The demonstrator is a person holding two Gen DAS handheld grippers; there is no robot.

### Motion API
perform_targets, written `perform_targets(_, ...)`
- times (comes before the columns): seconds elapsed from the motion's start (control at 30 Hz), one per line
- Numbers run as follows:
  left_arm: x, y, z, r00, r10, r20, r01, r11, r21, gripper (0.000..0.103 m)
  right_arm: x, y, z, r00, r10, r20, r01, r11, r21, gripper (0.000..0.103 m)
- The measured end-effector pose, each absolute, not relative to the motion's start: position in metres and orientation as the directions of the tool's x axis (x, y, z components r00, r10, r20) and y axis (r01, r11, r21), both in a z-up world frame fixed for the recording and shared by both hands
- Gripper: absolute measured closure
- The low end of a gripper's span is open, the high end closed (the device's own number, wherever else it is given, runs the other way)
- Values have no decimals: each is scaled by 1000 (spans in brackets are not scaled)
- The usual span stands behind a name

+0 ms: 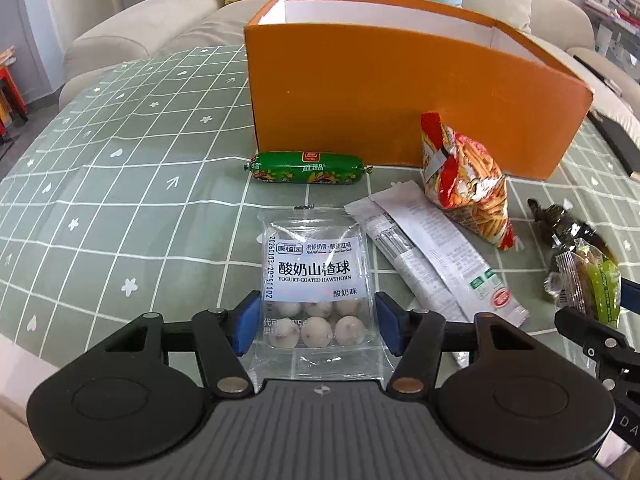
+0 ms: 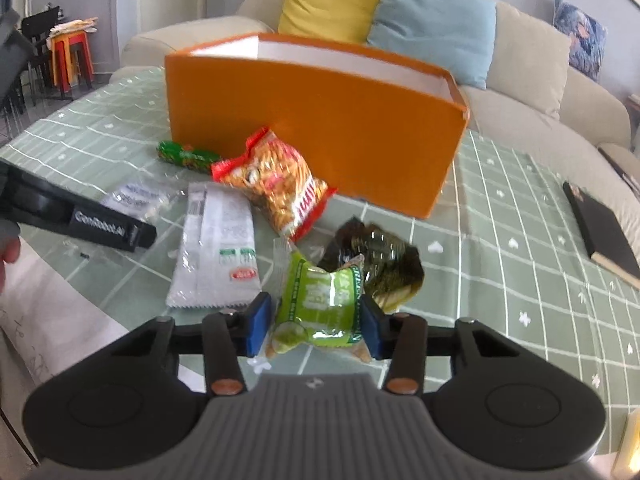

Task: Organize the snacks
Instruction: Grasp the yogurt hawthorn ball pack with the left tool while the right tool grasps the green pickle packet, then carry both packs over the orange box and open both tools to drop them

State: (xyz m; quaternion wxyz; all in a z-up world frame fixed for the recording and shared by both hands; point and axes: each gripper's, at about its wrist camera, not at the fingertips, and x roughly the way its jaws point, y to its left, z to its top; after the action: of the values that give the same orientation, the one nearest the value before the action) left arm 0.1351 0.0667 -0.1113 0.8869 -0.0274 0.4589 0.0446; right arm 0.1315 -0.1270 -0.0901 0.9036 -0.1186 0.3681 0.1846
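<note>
Left hand-held gripper (image 1: pixel 316 326) half open, its blue pads touching a clear plastic packet of white yogurt-coated hawthorn balls (image 1: pixel 316 280) flat on the green checked desk (image 1: pixel 120 184); right hand-held gripper (image 2: pixel 316 326) pinching a crinkled lime-green snack pouch (image 2: pixel 320 300) before the open orange cardboard box (image 2: pixel 320 120).

Both views are bright with soft daylight, and shadows are faint. The left wrist view is sharp: print on the clear hawthorn-ball packet (image 1: pixel 318 280) reads cleanly, and pale glare washes the tablecloth (image 1: pixel 120 184) at far left. The right wrist view is softer, with motion blur smearing the orange box (image 2: pixel 312 120) and the snack wrappers. Fisheye distortion bends the box edges and grid lines, and the corners darken.
</note>
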Motion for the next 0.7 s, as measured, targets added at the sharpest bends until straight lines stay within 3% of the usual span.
perform_targets(0.37, 119, 66, -67, 636, -23, -771, -81, 992, -96, 35, 131, -138, -53, 693, 325, -644, -415, 910, 13, 59)
perform_targets(0.7, 144, 51, -2, 729, -48, -683, 3, 998, -67, 35, 160, -147, -4, 752, 366, -548, -423, 906, 24, 59)
